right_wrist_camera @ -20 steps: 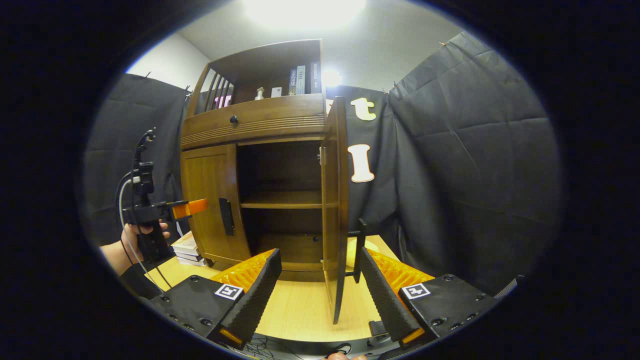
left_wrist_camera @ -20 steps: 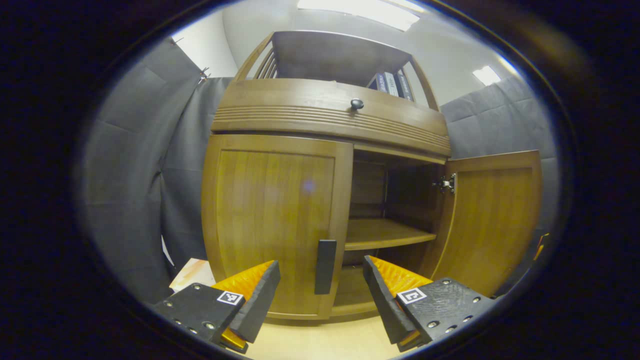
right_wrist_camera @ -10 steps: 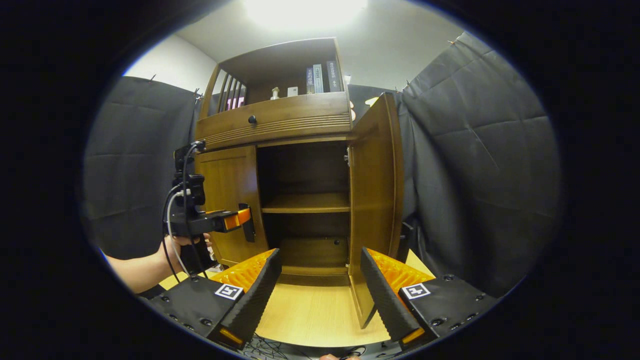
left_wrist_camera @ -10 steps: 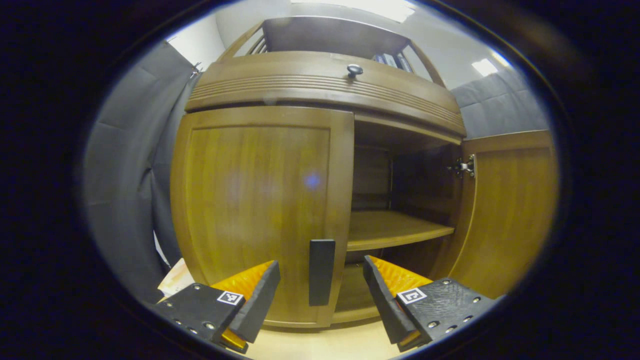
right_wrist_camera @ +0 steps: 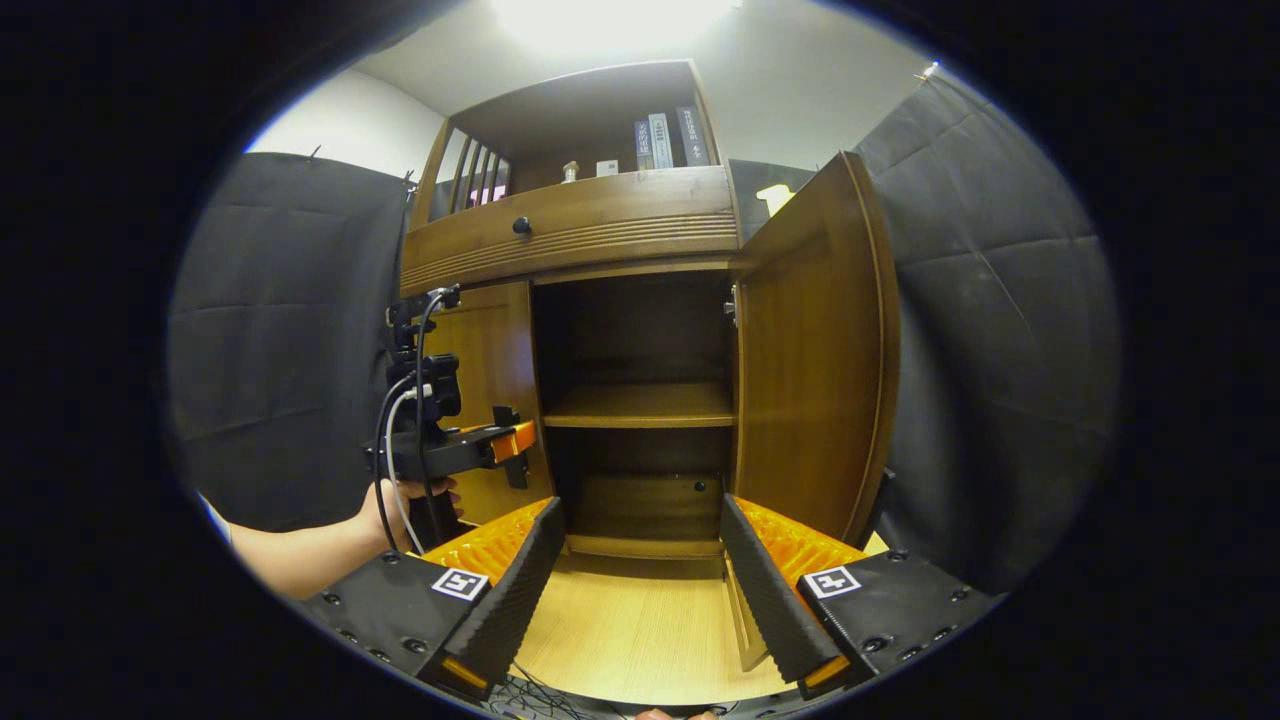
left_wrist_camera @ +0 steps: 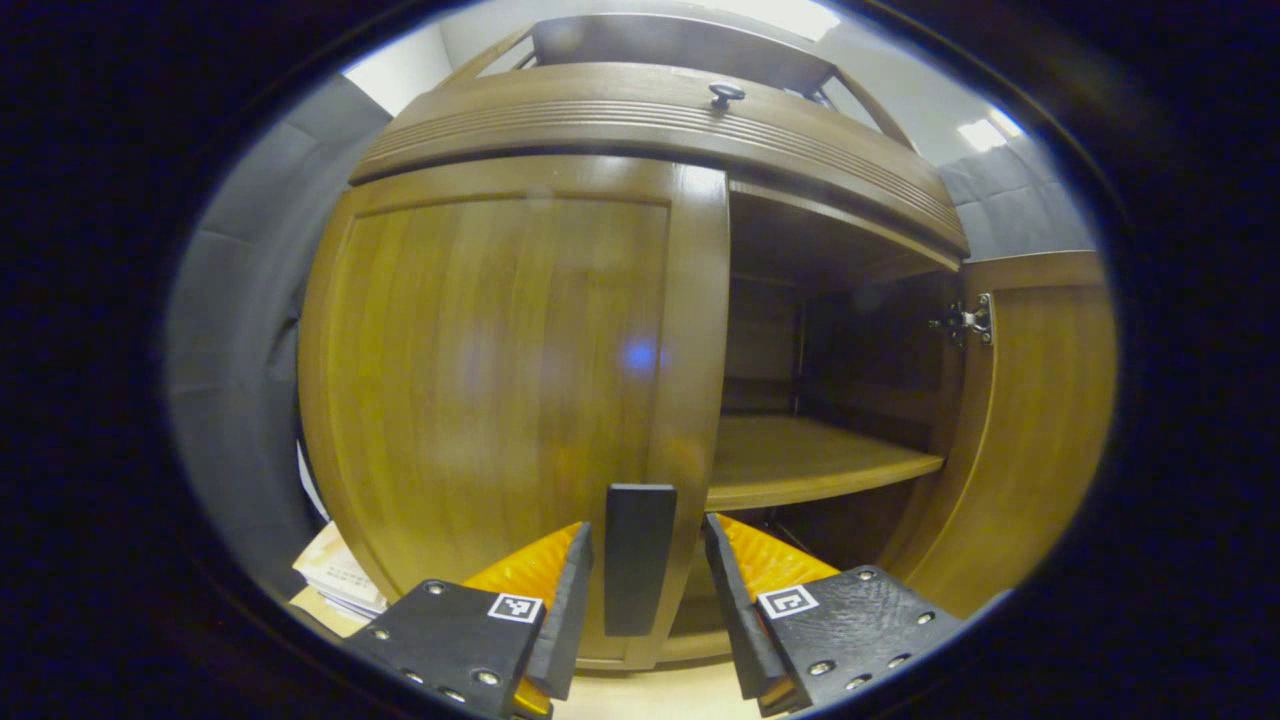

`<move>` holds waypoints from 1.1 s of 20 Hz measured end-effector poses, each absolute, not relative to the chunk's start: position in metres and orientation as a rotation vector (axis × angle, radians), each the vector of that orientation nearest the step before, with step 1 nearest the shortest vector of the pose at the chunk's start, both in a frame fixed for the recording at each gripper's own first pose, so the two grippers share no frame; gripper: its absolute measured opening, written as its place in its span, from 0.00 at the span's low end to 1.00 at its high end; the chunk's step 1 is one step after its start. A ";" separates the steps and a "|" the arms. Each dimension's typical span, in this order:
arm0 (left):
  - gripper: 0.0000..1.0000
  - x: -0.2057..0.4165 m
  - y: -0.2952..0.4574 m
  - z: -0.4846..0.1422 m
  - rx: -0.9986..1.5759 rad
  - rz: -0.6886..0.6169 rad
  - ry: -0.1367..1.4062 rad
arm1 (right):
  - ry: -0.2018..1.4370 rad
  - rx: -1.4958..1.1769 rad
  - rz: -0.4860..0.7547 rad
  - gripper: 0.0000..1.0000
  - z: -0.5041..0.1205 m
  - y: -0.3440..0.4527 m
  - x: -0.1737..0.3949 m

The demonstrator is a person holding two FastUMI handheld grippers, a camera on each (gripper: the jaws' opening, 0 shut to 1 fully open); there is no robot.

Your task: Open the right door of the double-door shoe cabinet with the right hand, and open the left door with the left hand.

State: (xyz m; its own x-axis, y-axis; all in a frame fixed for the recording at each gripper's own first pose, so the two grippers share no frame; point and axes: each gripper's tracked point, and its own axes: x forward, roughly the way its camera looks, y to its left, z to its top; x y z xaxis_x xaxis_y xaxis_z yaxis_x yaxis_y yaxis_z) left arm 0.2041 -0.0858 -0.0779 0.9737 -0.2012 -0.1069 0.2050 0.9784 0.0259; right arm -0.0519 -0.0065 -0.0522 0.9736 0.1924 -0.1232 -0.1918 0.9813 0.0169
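Left hand-held gripper (left_wrist_camera: 638, 590) at the closed left door (left_wrist_camera: 500, 400), fingers apart, straddling its dark handle (left_wrist_camera: 638, 560) without clear contact. Right hand-held gripper (right_wrist_camera: 640, 580) spread, holding nothing, before the wide-open right door (right_wrist_camera: 810, 370).

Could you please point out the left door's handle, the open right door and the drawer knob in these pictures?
left door handle (left_wrist_camera: 638, 558), left gripper view, middle of the bar.
right door (right_wrist_camera: 812, 370), right gripper view, inner panel.
drawer knob (right_wrist_camera: 521, 225), right gripper view, its round head.
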 end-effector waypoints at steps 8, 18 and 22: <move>0.19 0.207 -0.082 -0.076 0.076 -0.175 0.087 | 0.138 -0.006 0.200 0.99 -0.058 -0.005 -0.040; 0.18 0.183 -0.074 -0.077 0.048 -0.238 0.077 | 0.136 -0.009 0.202 0.99 -0.059 0.002 -0.037; 0.18 0.162 -0.068 -0.074 0.025 -0.294 0.051 | 0.141 0.000 0.215 0.94 -0.061 0.012 -0.041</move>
State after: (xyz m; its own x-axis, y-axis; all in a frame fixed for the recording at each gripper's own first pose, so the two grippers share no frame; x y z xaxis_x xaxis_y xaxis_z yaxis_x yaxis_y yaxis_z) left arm 0.1617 -0.0683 -0.0738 0.9558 -0.2893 -0.0535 0.2905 0.9567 0.0174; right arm -0.0409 0.0116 -0.0611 0.9671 0.2129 -0.1392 -0.2129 0.9770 0.0147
